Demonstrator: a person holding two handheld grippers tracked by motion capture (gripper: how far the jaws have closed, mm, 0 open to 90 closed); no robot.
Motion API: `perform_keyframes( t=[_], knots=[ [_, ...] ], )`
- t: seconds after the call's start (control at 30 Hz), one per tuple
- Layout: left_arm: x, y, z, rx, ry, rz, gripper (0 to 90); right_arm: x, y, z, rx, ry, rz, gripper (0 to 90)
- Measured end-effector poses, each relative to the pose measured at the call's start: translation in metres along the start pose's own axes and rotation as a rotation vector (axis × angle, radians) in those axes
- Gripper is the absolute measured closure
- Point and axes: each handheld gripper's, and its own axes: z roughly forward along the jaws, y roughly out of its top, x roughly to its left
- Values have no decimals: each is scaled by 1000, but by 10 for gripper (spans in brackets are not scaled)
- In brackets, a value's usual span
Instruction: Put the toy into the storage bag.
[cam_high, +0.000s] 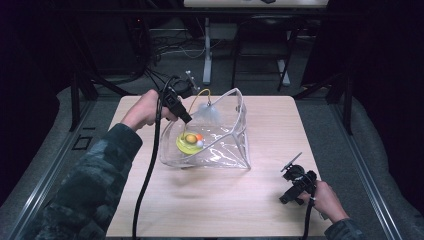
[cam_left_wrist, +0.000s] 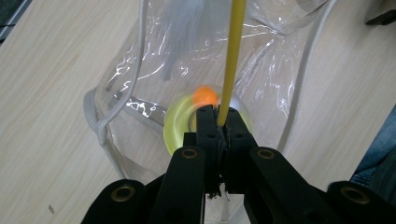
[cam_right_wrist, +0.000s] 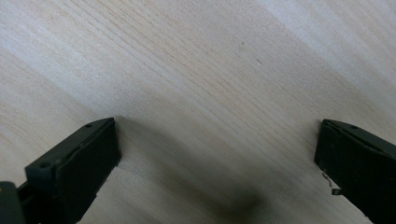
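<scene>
The person's left hand (cam_high: 145, 111) holds the left gripper (cam_high: 186, 119) over the far left part of the table (cam_high: 260, 200), its nose pointing down into the open mouth of a clear plastic bag (cam_high: 227, 145). In the left gripper view its jaws are pinched together on a thin yellow rod (cam_left_wrist: 232, 60), which runs up and away from the tips. In the high view the rod arcs over toward a pale feathery tuft (cam_high: 210, 112) at the bag's far wall. Below the tips, inside the bag, sits a yellow disc (cam_high: 187, 145) with an orange ball (cam_left_wrist: 204, 96) on it. The bag stands near the middle of the table, toward its far edge. Near the front right corner, the right gripper (cam_high: 292, 187) hovers low over bare wood, well apart from the bag, jaws spread wide with nothing between them.
</scene>
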Motion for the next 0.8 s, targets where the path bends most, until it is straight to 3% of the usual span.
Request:
perform_keyframes(
  t=[0.4, 0.43, 0.5, 0.8],
  knots=[
    [-2, -3, 18, -14, -7, -7, 881, 0, 0, -1, 11, -13, -8, 0],
    [-2, -3, 19, -13, -7, -8, 881, 0, 0, 1, -10, 12, 4, 0],
    [-3, -3, 20, -18, -8, -9, 881, 0, 0, -1, 13, -16, -12, 0],
    [-8, -3, 34, -3, -6, 6, 881, -1, 0, -2, 20, -17, -25, 0]
  ],
)
